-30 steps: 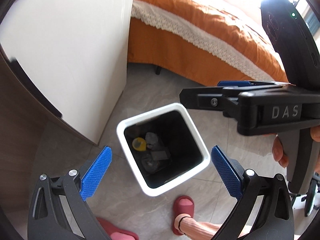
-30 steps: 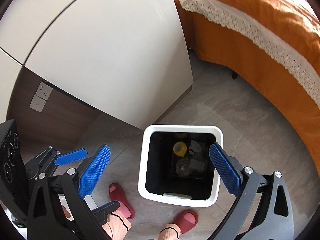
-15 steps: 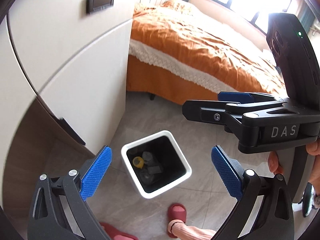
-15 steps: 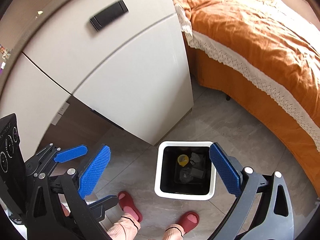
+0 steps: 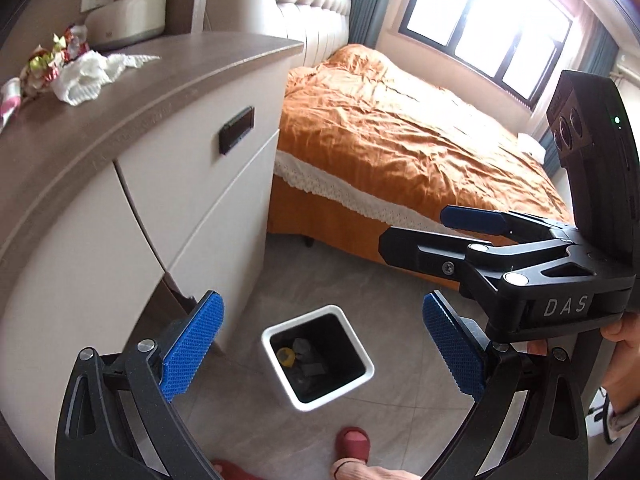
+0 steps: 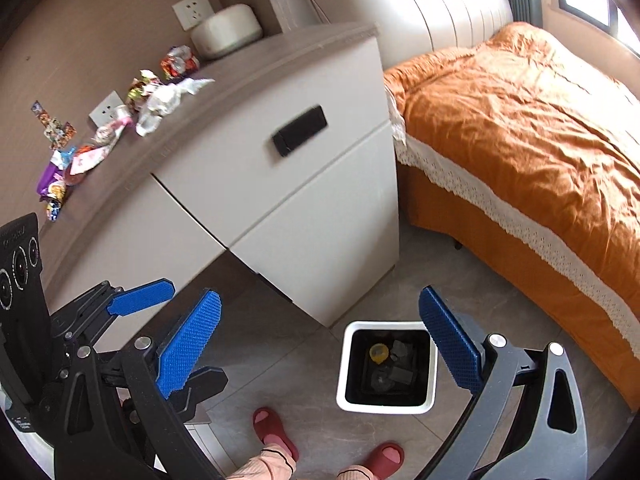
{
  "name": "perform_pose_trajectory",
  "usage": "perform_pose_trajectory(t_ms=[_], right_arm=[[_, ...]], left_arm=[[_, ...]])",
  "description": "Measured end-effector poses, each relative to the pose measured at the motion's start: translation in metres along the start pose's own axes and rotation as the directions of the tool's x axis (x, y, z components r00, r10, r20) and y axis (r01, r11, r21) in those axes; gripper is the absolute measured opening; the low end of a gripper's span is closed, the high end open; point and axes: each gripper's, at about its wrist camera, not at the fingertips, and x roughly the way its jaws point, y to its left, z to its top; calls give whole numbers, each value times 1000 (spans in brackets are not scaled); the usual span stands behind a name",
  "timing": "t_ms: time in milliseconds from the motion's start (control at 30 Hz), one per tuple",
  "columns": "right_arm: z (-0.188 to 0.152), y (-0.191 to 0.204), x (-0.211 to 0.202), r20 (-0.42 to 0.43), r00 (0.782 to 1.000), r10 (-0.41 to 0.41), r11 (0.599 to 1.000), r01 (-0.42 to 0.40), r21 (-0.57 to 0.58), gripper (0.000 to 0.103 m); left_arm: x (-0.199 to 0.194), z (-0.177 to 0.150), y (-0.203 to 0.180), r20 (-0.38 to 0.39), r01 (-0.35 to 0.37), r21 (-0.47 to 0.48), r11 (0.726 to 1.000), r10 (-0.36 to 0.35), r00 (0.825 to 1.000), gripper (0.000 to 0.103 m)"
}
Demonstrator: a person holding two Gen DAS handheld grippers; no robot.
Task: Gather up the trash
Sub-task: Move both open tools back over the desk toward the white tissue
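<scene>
A white bin (image 5: pixel 332 400) with a black inside stands on the floor below both grippers; it holds a yellow item (image 5: pixel 285 356) and dark scraps. In the right wrist view the bin (image 6: pixel 342 364) is at lower centre. My left gripper (image 5: pixel 322 308) is open and empty, high above the bin. My right gripper (image 6: pixel 320 300) is also open with nothing between its fingers. On the cabinet top lie a crumpled white tissue (image 5: pixel 86 74) and colourful wrappers (image 5: pixel 42 60); the right wrist view shows the tissue (image 6: pixel 164 102) and more wrappers (image 6: pixel 80 160).
The white cabinet (image 5: pixel 192 184) with black drawer handles stands left of the bin. A bed with an orange cover (image 5: pixel 400 132) fills the right. A person's feet in red slippers (image 6: pixel 272 430) are near the bin. A white box (image 5: pixel 128 18) sits at the cabinet's back.
Both grippers have risen well away from the bin, which now looks small. The views tilted up, so the cabinet top with its trash came into sight. Both stayed open.
</scene>
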Motion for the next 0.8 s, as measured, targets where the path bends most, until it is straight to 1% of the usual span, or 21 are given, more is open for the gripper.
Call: perform_pose_trajectory(t_ms=[300, 433, 567, 667, 800], right_arm=[[29, 46, -25, 59, 998, 22, 997, -17, -81, 99], [48, 67, -30, 83, 995, 53, 993, -44, -107, 99], [73, 94, -38, 133, 989, 66, 990, -48, -134, 99], [93, 113, -38, 165, 984, 70, 988, -45, -151, 99], [117, 132, -33, 195, 977, 80, 985, -48, -164, 99]], left_arm=[[-52, 24, 14, 84, -54, -16, 998, 55, 995, 98], [-76, 38, 24, 123, -89, -2, 996, 88, 988, 98], [-102, 56, 44, 178, -115, 2, 993, 113, 977, 98], [-116, 71, 64, 218, -145, 0, 989, 141, 966, 98], [-129, 86, 95, 243, -170, -12, 985, 168, 956, 98]])
